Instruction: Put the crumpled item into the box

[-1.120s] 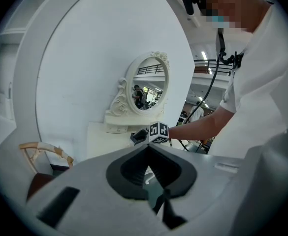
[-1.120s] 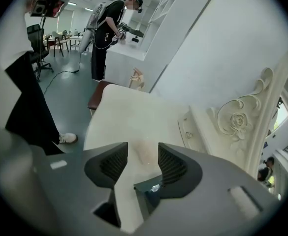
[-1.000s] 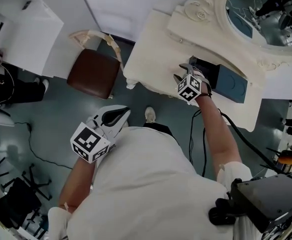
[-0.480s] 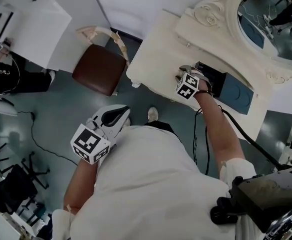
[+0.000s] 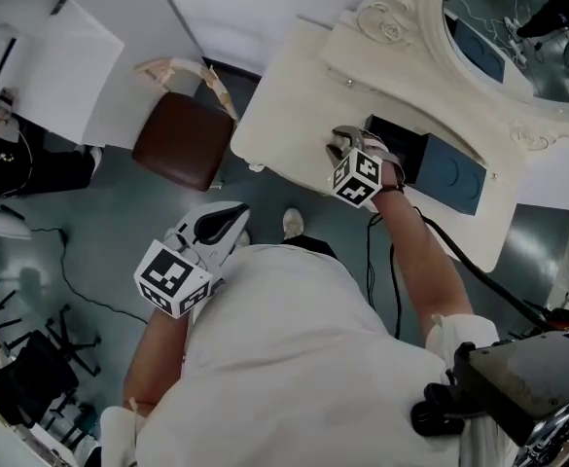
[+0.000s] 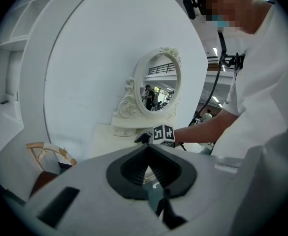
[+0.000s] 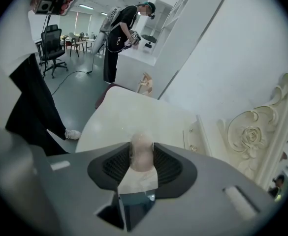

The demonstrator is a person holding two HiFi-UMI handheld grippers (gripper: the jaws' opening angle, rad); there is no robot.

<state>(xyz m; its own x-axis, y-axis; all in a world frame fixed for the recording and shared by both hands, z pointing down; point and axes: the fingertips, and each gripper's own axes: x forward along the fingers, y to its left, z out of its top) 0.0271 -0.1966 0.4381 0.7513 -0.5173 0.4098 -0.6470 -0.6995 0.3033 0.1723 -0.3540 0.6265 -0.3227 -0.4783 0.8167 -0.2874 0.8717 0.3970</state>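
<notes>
Person in a white shirt, seen from above, stands at a cream table [image 5: 284,95] with a carved mirror [image 5: 517,17] at its back. A brown chair [image 5: 182,142] stands to the left.

The right gripper [image 5: 340,142] reaches over the table top. Its jaws are closing on a pale, pinkish wad [image 7: 142,156]. In the right gripper view the wad fills the gap between the ribbed pads and touches both. It bulges a little past the tips, low over the table; whether it rests there cannot be told. A dark box [image 5: 406,149] sits just beside this gripper, farther back on the table.

The left gripper [image 5: 228,220] hangs by the person's hip, over the floor, well apart from the table. Its jaws meet at the tips, with nothing between them.

The wad looks like crushed tissue or thin paper. It is probably very light, soft and easily squashed, with no hard edge. A pinch across its thick middle, as here, seems best. A grip on a loose fold might let it slip or unfurl.
</notes>
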